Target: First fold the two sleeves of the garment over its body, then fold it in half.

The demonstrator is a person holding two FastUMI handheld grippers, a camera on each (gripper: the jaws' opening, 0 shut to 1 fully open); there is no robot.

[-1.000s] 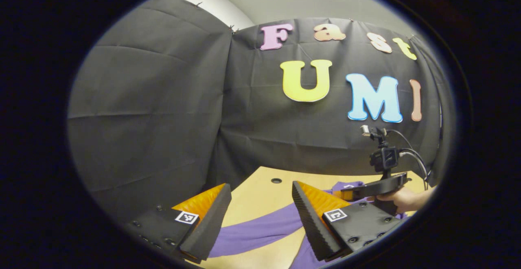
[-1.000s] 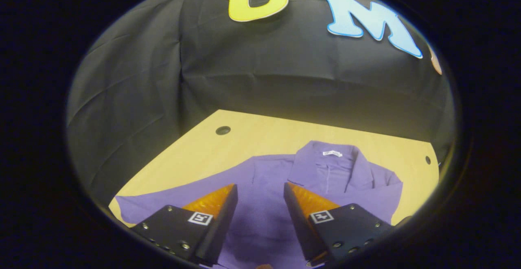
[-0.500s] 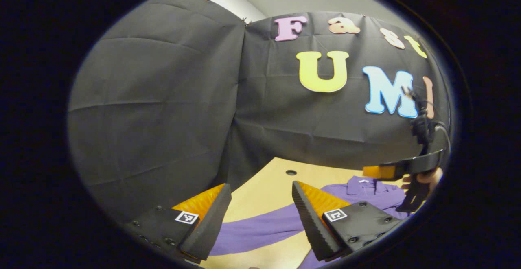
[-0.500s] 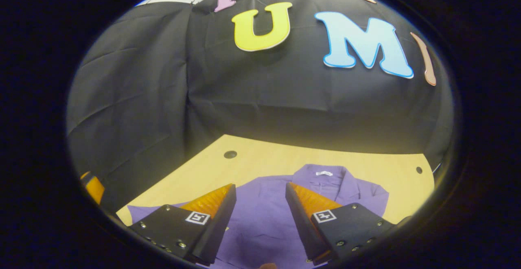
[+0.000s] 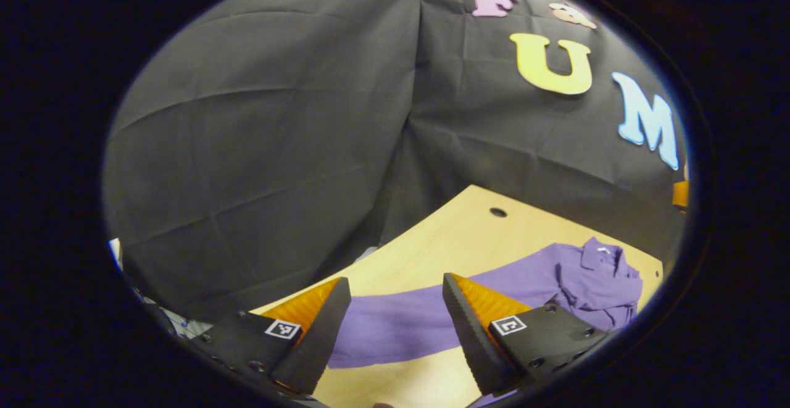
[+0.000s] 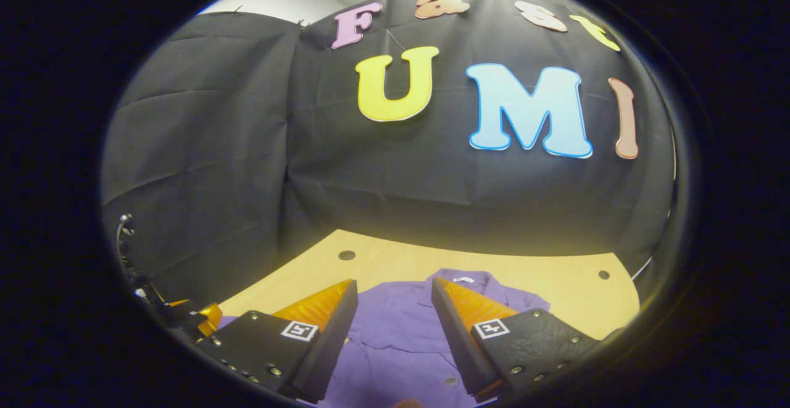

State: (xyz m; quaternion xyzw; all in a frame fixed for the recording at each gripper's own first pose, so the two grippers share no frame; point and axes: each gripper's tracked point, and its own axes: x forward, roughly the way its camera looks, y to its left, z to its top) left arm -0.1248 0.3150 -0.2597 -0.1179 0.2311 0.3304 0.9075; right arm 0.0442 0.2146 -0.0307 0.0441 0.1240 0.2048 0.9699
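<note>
A purple collared shirt (image 6: 395,334) lies flat on the wooden table (image 6: 555,284), collar (image 6: 463,279) toward the back wall. My right gripper (image 6: 394,282) hovers open above the shirt's body, with nothing between its fingers. In the left gripper view one long sleeve (image 5: 395,328) stretches straight out across the table from the shirt's body (image 5: 592,278). My left gripper (image 5: 395,279) is open above that sleeve, near its outer end, and holds nothing. The left gripper (image 6: 191,320) also shows at the lower left edge of the right gripper view.
The table (image 5: 457,241) has small round holes near its back corners (image 5: 497,212) (image 6: 346,255) (image 6: 603,274). Black cloth walls stand close behind and to the left of it. The table's left edge (image 5: 382,253) runs just beyond the sleeve's end.
The left gripper has swung left and tilted down onto the sleeve; the right gripper slid toward that view's right edge. The right gripper tilted upward, so the shirt sits lower. Both stay open.
</note>
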